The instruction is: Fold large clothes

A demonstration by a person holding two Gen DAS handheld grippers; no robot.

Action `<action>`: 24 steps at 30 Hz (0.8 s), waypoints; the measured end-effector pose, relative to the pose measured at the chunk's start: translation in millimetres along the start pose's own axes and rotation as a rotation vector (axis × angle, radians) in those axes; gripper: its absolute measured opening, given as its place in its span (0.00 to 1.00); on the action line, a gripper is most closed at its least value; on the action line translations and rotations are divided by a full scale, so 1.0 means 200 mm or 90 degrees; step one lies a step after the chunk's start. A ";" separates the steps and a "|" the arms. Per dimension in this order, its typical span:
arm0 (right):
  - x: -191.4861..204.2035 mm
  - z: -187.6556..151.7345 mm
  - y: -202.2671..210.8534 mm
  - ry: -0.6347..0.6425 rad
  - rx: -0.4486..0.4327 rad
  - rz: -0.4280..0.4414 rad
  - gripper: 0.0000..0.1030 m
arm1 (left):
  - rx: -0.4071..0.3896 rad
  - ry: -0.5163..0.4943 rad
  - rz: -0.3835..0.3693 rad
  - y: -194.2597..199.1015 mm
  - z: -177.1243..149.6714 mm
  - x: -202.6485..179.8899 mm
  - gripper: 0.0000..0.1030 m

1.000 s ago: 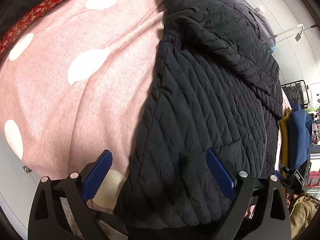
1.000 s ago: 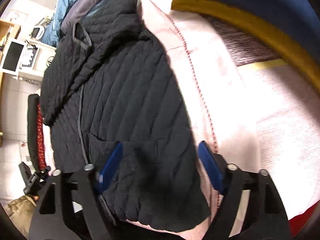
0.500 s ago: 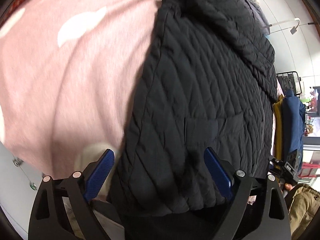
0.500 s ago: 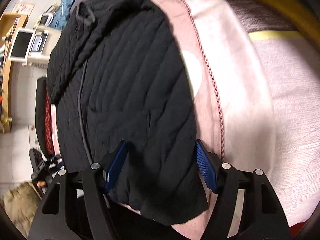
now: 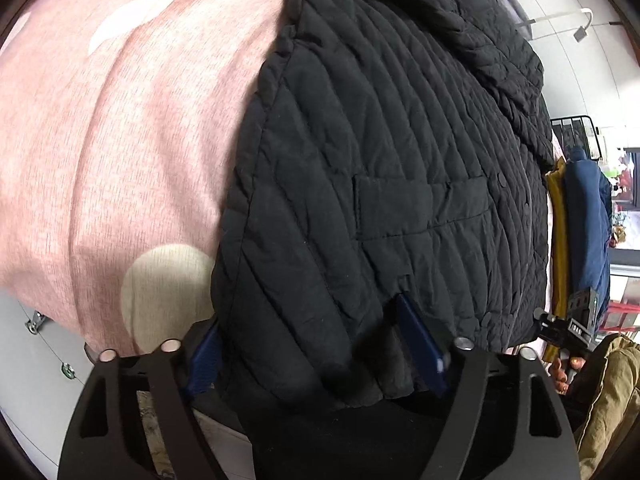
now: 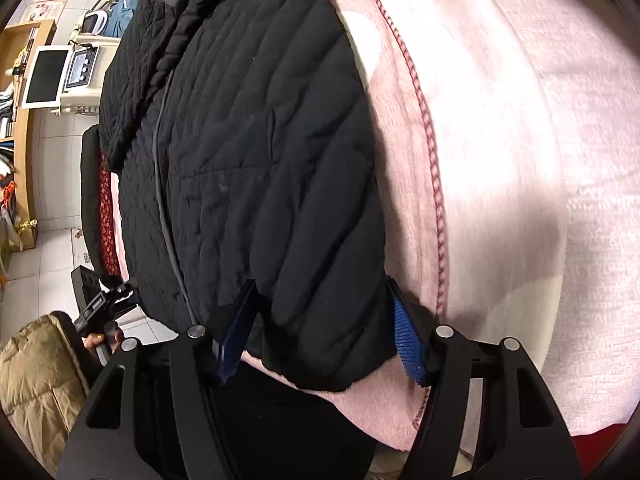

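Note:
A black quilted jacket (image 5: 380,152) lies spread on a pink blanket with pale dots (image 5: 120,120). Its hem hangs toward me at the near edge. My left gripper (image 5: 316,352) is open, its blue pads on either side of the hem's left corner, the fabric bunched between them. In the right wrist view the jacket (image 6: 248,152) fills the middle. My right gripper (image 6: 320,340) is open, its blue pads straddling the hem's right corner. Part of each pad is hidden by the fabric.
A white-pink knitted cover (image 6: 560,160) lies to the right of the blanket. A navy and yellow garment (image 5: 580,220) hangs at the far right. A shelf with a monitor (image 6: 44,76) stands at left. A tan padded coat (image 6: 36,380) is by the floor.
Both grippers have moved forward and down onto the jacket's hem. The hem now lies between the pads of each. The jaws stay open.

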State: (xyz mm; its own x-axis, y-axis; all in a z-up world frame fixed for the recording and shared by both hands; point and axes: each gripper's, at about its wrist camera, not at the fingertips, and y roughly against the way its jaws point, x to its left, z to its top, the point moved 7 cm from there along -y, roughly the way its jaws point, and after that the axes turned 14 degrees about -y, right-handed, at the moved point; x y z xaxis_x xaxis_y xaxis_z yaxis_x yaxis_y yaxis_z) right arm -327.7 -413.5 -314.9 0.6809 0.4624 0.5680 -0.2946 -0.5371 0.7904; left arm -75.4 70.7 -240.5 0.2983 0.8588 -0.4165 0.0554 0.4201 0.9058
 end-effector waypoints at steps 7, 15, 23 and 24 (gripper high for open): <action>0.03 0.05 -0.01 -0.029 0.007 0.031 0.35 | 0.001 0.002 -0.001 0.01 -0.01 0.02 0.55; 0.10 -0.01 0.04 0.015 0.014 0.011 0.17 | 0.008 -0.041 0.000 0.07 -0.04 -0.03 0.22; 0.15 -0.11 0.09 0.055 0.018 -0.017 0.12 | 0.013 -0.105 0.003 0.17 -0.11 -0.13 0.12; 0.15 -0.12 0.09 0.052 0.023 -0.018 0.12 | 0.020 -0.101 -0.001 0.17 -0.13 -0.13 0.12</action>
State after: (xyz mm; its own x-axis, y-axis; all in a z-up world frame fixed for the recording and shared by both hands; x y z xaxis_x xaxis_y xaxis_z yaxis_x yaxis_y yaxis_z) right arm -329.2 -392.8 -278.1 0.6307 0.5328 0.5642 -0.2512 -0.5477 0.7980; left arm -106.3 70.6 -200.0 0.4448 0.8001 -0.4025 0.0850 0.4097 0.9083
